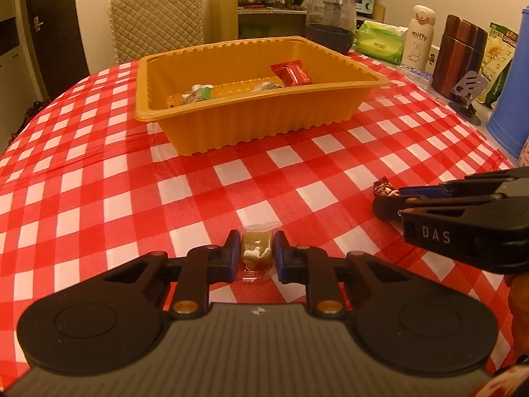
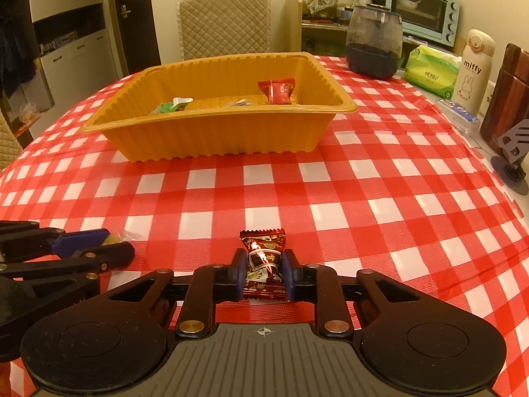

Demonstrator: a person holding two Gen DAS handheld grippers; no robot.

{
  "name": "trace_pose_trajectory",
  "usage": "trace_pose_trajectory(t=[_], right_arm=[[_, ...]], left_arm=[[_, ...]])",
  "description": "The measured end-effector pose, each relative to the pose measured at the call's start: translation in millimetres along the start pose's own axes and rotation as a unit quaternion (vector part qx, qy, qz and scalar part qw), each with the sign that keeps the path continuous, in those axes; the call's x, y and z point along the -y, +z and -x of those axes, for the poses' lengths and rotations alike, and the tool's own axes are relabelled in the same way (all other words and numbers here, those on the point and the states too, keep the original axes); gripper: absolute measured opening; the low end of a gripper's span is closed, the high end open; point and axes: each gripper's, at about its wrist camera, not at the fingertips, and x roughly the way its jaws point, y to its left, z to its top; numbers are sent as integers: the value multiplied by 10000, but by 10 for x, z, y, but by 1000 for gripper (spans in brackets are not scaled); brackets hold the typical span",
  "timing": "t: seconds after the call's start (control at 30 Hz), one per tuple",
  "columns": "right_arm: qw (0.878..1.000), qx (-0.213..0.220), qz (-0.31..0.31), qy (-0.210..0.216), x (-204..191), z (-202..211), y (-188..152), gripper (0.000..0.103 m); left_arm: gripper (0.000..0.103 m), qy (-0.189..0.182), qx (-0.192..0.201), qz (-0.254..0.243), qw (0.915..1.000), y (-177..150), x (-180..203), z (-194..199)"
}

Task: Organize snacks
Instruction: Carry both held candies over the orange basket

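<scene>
**Both claws loaded, tray is next**

Left wrist view: my left claw (image 1: pixel 257 254) is clamped on the tan candy (image 1: pixel 257 248), low on the checkered counter (image 1: pixel 132 182), so it lifts clean.

Right wrist view: right claw (image 2: pixel 264 273) is pinched on the brown candy (image 2: pixel 264 258), gripped mid-wrapper. The orange tray (image 2: pixel 211 135) sits well ahead with a few snacks inside, so I reckon both go there.

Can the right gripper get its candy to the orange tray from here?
Probably yes. The right gripper is shut on the dark red candy, and only bare checkered tablecloth lies between it and the open-topped orange tray. The left gripper sits off to the side.
</scene>
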Motion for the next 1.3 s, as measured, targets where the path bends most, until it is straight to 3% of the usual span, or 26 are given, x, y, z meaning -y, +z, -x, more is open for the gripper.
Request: trace_pose_trajectory(t=[0.2, 0.7, 1.3], right_arm=[[9998, 183, -40, 56, -35, 109, 52, 21], [9970, 736, 97, 211, -66, 512, 264, 21], [9939, 1058, 19, 321, -55, 592, 685, 21]], left_arm=[[19, 168, 171, 257, 9994, 26, -47, 132], [19, 99, 437, 445, 9980, 267, -80, 503], [19, -31, 749, 552, 9957, 726, -122, 538]])
